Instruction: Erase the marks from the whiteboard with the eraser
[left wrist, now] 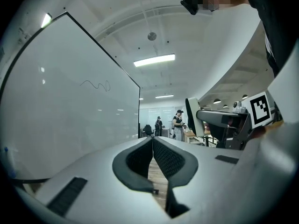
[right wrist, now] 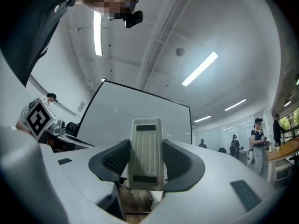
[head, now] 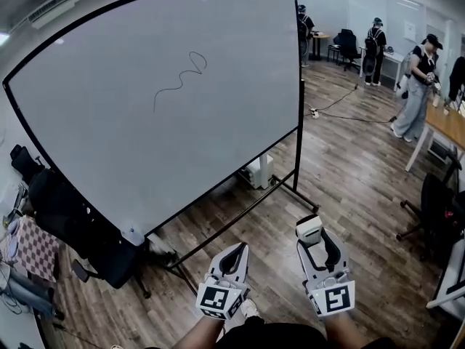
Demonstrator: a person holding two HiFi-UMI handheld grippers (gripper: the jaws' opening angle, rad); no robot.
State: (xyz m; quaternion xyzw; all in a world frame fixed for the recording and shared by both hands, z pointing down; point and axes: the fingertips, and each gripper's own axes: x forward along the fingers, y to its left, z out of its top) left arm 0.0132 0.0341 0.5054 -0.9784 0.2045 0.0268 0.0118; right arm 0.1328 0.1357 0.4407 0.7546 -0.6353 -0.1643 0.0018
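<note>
One eraser (right wrist: 146, 154), which we judge to be light, rigid plastic, is pinched across its long sides by the right gripper (head: 317, 247) and sticks out past the jaw tips. The hold looks sound to us. The left gripper (left wrist: 152, 146) is pressed together at the tips, empty. The squiggle mark (head: 178, 81) on the whiteboard (head: 109, 137) lies well ahead of and above both claws, not yet wiped.

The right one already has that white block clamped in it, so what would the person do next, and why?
Probably lift the right hand-held gripper up and forward toward the whiteboard. It is shut on the eraser but sits low, well short of the whiteboard, and the squiggle high on it is not yet wiped.
</note>
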